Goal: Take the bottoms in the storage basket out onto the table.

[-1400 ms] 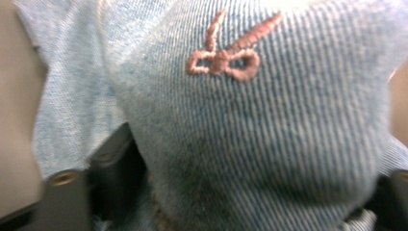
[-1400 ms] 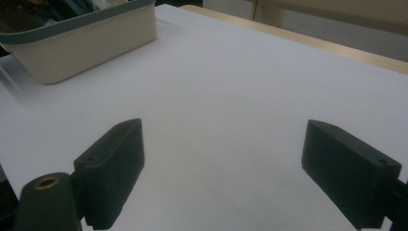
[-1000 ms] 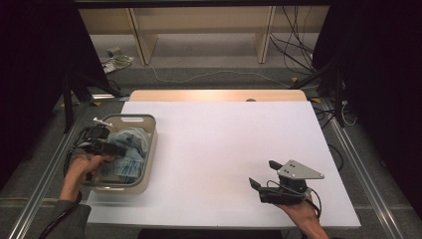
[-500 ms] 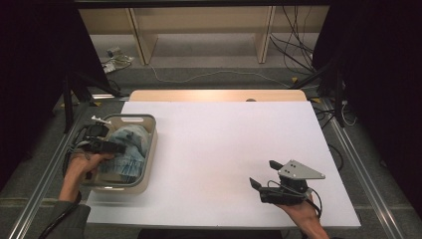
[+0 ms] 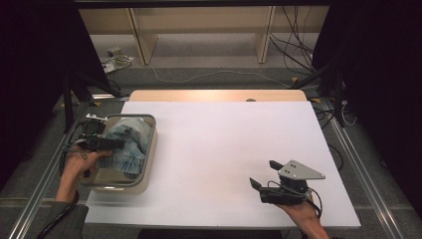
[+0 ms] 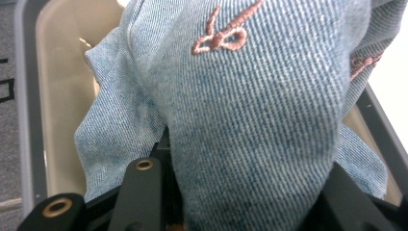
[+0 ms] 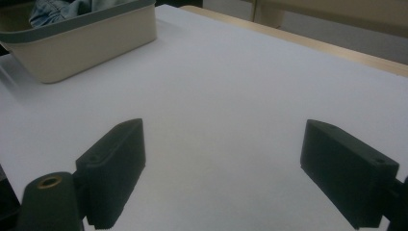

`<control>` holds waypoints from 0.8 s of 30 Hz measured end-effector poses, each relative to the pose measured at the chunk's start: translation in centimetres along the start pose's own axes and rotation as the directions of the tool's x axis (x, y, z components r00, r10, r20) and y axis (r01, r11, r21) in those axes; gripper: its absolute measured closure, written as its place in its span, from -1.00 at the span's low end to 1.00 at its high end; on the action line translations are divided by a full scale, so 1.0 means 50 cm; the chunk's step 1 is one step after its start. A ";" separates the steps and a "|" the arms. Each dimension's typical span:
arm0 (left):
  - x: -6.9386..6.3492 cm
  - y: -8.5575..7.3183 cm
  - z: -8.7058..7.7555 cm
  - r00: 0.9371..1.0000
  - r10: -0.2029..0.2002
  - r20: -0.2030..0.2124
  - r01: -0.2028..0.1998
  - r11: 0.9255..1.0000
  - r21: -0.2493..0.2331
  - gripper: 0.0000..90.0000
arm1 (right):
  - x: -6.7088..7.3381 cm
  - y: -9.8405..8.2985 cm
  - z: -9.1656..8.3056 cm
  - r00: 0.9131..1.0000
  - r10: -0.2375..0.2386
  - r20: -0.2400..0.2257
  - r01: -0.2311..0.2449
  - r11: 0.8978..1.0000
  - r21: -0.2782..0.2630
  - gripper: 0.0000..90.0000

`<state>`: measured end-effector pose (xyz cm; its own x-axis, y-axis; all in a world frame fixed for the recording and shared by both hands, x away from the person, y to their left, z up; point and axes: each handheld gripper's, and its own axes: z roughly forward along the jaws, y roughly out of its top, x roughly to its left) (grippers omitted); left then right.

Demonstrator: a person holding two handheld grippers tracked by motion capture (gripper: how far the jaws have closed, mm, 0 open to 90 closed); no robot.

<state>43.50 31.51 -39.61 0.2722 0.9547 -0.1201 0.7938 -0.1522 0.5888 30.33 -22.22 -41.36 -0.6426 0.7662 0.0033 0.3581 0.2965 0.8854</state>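
A blue denim garment (image 5: 131, 141) with pink stitching lies bunched in a beige bin (image 5: 127, 116) at the table's left edge. My left gripper (image 5: 107, 144) reaches into the bin from the left and is shut on a thick fold of the denim (image 6: 250, 106), which bulges up between its black jaws (image 6: 240, 202). Beige bin wall (image 6: 62, 96) shows behind the cloth. My right gripper (image 5: 262, 173) rests low over the white table near the front right. It stands open with nothing between its jaws (image 7: 223, 159).
The white tabletop (image 5: 224, 144) stretches between the bin and the right gripper. In the right gripper view the bin (image 7: 86, 48) stands far off at the upper left with denim (image 7: 57, 8) showing over its rim. Wooden shelving and cables lie on the floor beyond the table.
The left gripper has shifted slightly inside the bin, and the denim fold in it stands a little higher. The right gripper has not moved.
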 end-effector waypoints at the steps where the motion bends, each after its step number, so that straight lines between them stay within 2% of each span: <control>1: 0.000 0.001 -0.002 1.000 0.001 0.001 -0.001 1.000 -0.002 0.30 | 0.000 0.000 0.000 1.000 0.001 0.001 -0.001 1.000 -0.002 -0.63; 13: -0.004 0.005 -0.017 1.000 0.005 0.005 -0.005 1.000 -0.021 0.30 | 0.000 0.000 0.000 1.000 0.000 0.001 0.000 1.000 -0.003 -0.63; 24: -0.008 0.011 -0.036 1.000 0.003 0.012 -0.003 0.998 -0.064 0.30 | 0.000 0.000 0.000 1.000 0.000 0.000 0.000 1.000 -0.004 -0.62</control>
<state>42.82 31.50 -37.79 0.2814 0.9511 -0.1276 0.7567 -0.1382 0.6389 30.32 -22.23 -41.36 -0.6422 0.7665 0.0035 0.3556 0.2939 0.8873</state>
